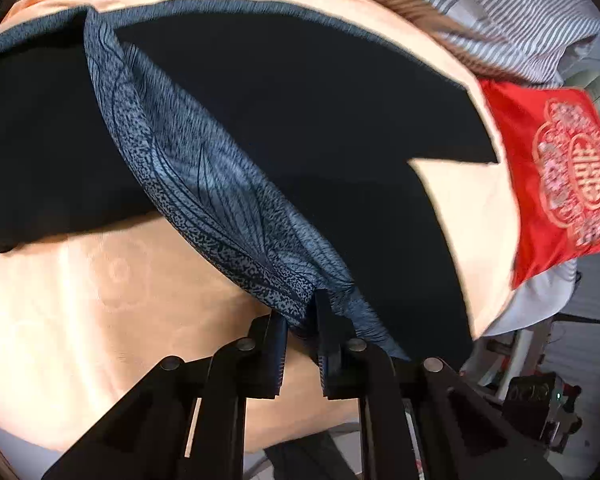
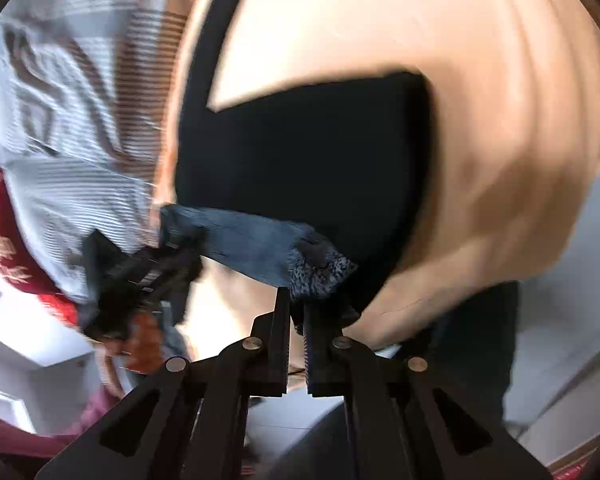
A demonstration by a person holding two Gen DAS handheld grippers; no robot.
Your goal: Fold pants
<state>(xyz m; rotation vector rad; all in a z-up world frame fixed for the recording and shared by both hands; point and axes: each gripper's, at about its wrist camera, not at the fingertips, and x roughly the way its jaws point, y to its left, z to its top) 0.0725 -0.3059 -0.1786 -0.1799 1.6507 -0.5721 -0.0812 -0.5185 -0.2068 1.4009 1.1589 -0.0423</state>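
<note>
I have both tongs, left (image 1: pixel 302 320) and right (image 2: pixel 296 308), clamped on the dark pants (image 1: pixel 300 112), lifting their patterned edge above the peach bed (image 1: pixel 100 300).

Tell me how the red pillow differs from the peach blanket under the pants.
The red pillow is bright red with a pale ornamental emblem; the peach blanket is soft peach with only a faint tone-on-tone pattern. The pillow is small and sits at the blanket's edge, while the blanket spreads wide beneath the dark pants. The pillow carries nothing; the blanket bears the pants. Both are soft fabric bedding.
</note>
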